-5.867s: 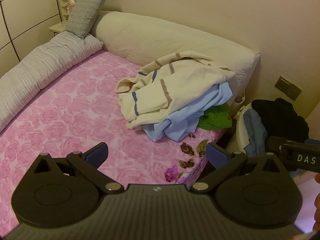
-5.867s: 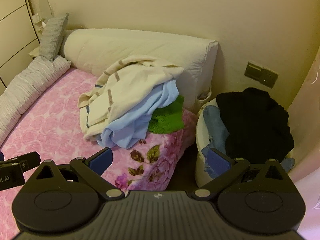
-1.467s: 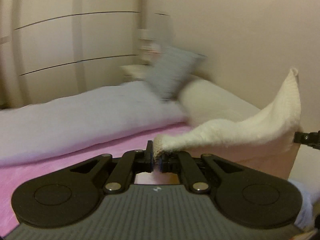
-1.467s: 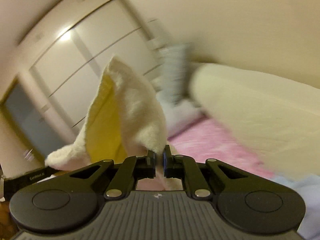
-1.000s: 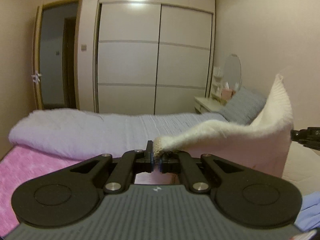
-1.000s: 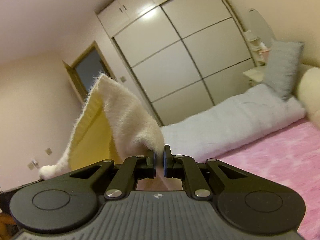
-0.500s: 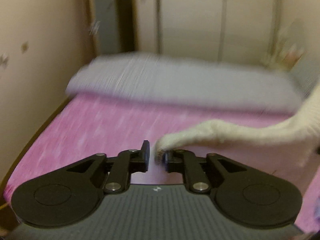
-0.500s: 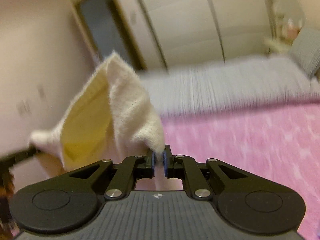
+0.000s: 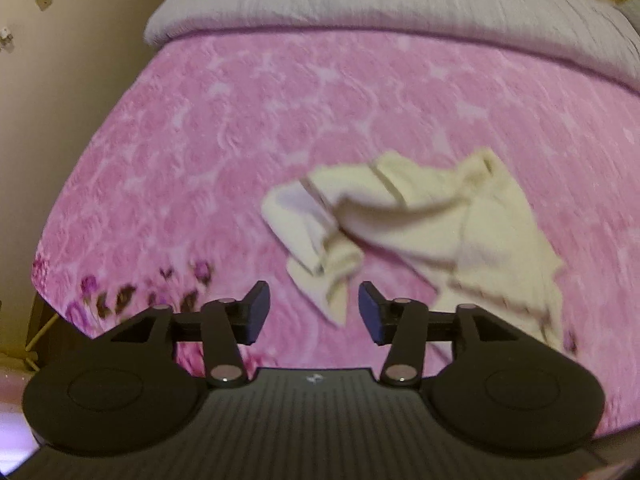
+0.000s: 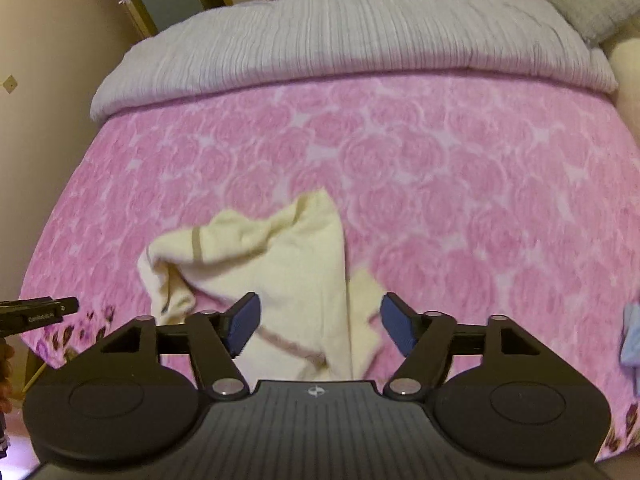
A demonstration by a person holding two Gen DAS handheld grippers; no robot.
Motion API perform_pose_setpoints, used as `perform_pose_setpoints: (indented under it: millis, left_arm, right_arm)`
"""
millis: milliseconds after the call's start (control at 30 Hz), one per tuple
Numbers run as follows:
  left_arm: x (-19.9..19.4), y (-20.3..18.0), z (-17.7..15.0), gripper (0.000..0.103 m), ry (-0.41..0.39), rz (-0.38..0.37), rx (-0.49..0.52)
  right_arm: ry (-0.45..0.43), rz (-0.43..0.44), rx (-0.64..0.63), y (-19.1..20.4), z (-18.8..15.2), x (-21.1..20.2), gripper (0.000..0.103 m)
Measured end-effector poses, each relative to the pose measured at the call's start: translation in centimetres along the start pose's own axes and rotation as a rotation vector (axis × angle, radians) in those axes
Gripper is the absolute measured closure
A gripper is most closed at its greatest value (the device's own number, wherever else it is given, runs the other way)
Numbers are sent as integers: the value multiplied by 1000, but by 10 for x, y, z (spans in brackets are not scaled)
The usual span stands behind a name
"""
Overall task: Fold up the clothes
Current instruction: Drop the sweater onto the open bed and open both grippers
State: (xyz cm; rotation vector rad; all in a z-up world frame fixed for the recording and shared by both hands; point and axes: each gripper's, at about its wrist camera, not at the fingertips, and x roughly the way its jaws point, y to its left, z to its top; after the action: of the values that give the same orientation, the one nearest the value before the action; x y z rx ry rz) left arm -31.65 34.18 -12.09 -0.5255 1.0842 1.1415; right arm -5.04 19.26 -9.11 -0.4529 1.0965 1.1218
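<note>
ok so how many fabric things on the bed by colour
cream: 1, the striped garment
pink: 1, the rose bedspread
grey: 2, the ribbed duvet and the pillow
light blue: 1, a garment at the right edge
total: 5

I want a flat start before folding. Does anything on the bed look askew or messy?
Yes. The cream garment lies crumpled on the pink blanket, twisted and bunched rather than spread flat, one end rolled over itself. Both the left gripper and right gripper are open above it.
</note>
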Motion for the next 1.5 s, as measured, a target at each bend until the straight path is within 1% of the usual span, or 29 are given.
perform_pose_setpoints:
  millis: [67, 100, 133, 200, 267, 333, 367, 400, 500, 567, 667, 767, 933, 967, 1067, 1200, 1367, 1500]
  left_arm:
    - [-12, -12, -22, 44, 9, -11, 10]
    - [-23, -17, -33, 35, 3, -14, 12]
    - [-34, -21, -44, 31, -4, -17, 13]
    - [-52, -27, -62, 31, -14, -26, 20]
    - [-71, -32, -80, 27, -26, -37, 26]
    - [-89, -35, -96, 20, -42, -45, 28]
    - [-98, -37, -104, 18, -50, -48, 29]
    - [-102, -37, -110, 16, -54, -51, 29]
    - [-117, -37, -130, 16, -54, -61, 34]
    - [-122, -37, -138, 15, -54, -64, 39]
    - [-129, -35, -146, 10, -61, -70, 52]
    - [-124, -27, -144, 9, -67, -82, 73]
    - [-117, -13, -139, 8, -76, -103, 107]
    - [-116, -10, -138, 8, -78, -107, 114]
    - [-105, 12, -121, 7, -87, -134, 178]
    - [-86, 51, -102, 4, -94, -167, 249]
    - [-60, 95, -81, 4, -81, -202, 320]
    - [-46, 115, -72, 4, -67, -238, 378]
  right_arm:
    - [21, 0, -4, -2, -17, -1, 28]
    - [33, -4, -7, -1, -28, -2, 28]
    - [42, -3, -10, 0, -38, -4, 27]
    - [50, -3, -17, 3, -56, -8, 23]
    - [51, -2, -18, 4, -73, -13, 21]
    - [52, 0, -19, 6, -89, -18, 18]
    - [52, 0, -19, 6, -98, -21, 17]
    - [54, -1, -19, 7, -103, -24, 16]
    - [59, -7, -20, 12, -118, -32, 15]
    - [58, -7, -18, 15, -126, -38, 15]
    - [48, -7, -9, 19, -131, -46, 15]
    - [42, -18, 9, 23, -134, -48, 14]
    - [50, -40, 67, 35, -134, -41, 14]
    - [47, -47, 84, 42, -133, -38, 14]
    - [34, -73, 138, 63, -130, -29, 14]
    - [19, -107, 208, 93, -126, -16, 14]
    - [11, -157, 277, 139, -129, -3, 14]
    - [10, -188, 340, 168, -135, 1, 14]
